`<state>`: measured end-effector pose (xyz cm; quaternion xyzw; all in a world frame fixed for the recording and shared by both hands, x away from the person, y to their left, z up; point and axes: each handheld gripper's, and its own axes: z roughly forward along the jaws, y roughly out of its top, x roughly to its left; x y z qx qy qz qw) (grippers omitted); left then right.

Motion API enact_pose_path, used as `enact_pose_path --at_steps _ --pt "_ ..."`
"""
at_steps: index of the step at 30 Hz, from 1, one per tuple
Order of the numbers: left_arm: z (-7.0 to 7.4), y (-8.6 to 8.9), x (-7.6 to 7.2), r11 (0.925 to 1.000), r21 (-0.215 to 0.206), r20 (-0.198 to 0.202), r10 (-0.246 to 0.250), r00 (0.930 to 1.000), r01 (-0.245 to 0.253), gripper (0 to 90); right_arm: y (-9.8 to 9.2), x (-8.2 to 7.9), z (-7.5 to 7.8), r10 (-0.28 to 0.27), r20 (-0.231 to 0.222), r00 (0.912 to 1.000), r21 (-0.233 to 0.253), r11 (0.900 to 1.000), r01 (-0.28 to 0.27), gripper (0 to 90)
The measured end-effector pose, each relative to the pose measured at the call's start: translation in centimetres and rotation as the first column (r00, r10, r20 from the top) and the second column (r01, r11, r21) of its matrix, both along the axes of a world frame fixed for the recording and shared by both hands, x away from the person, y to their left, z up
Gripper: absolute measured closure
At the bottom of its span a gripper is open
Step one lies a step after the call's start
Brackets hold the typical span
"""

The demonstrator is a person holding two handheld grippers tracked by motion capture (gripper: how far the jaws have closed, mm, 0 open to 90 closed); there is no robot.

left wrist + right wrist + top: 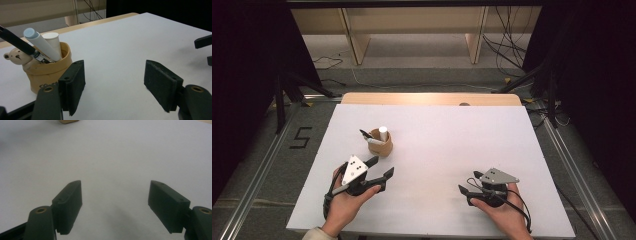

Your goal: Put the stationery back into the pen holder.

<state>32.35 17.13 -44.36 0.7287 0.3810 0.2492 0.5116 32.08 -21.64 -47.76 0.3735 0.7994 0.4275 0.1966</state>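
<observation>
Tan cup point(47, 72) near left tongs point(113, 82), bear figure part-hidden, tongs gaping

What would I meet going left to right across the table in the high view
Left tool held in the person's left hand, then the tan cup with pens farther back, then bare white table, then the right tool.

Each black claw carries a grey three-cornered plate with dark dots: the left claw point(379, 167), the right claw point(468, 186). Thick black pads, brass-ringed screw holes, trailing black cables. A pale cuff point(314, 233).
</observation>
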Motion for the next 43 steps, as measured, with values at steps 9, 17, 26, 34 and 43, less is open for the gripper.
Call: enact_pose_path --at_steps 9,17,26,34,43 --pt "-0.8 0.3 -0.3 0.9993 0.029 -0.011 -0.023 0.9997 0.023 32.1 -0.4 -0.1 0.0 -0.007 -0.004 1.0000 -0.001 1.000 0.007 27.8" --pt "-1.6 0.6 -0.6 0.9986 0.047 -0.025 -0.025 0.9994 0.026 30.9 -0.8 -0.3 0.0 -0.014 -0.007 0.9999 0.001 1.000 0.014 27.8" --pt "-2.6 0.9 -0.9 0.9972 0.068 -0.060 -0.026 0.9979 0.030 30.0 -1.1 -0.4 -0.2 -0.020 -0.009 0.9997 0.005 1.000 0.021 27.5" --pt "-3.3 0.9 -0.9 0.9954 0.089 -0.080 -0.028 0.9964 0.035 28.8 -1.6 -0.5 -0.3 -0.031 -0.015 0.9994 0.007 0.999 0.032 27.1" --pt "-3.7 1.0 -0.7 0.9931 0.108 -0.109 -0.033 0.9935 0.045 27.1 -2.2 -0.6 -0.4 -0.047 -0.015 0.9988 0.006 0.999 0.047 26.9"
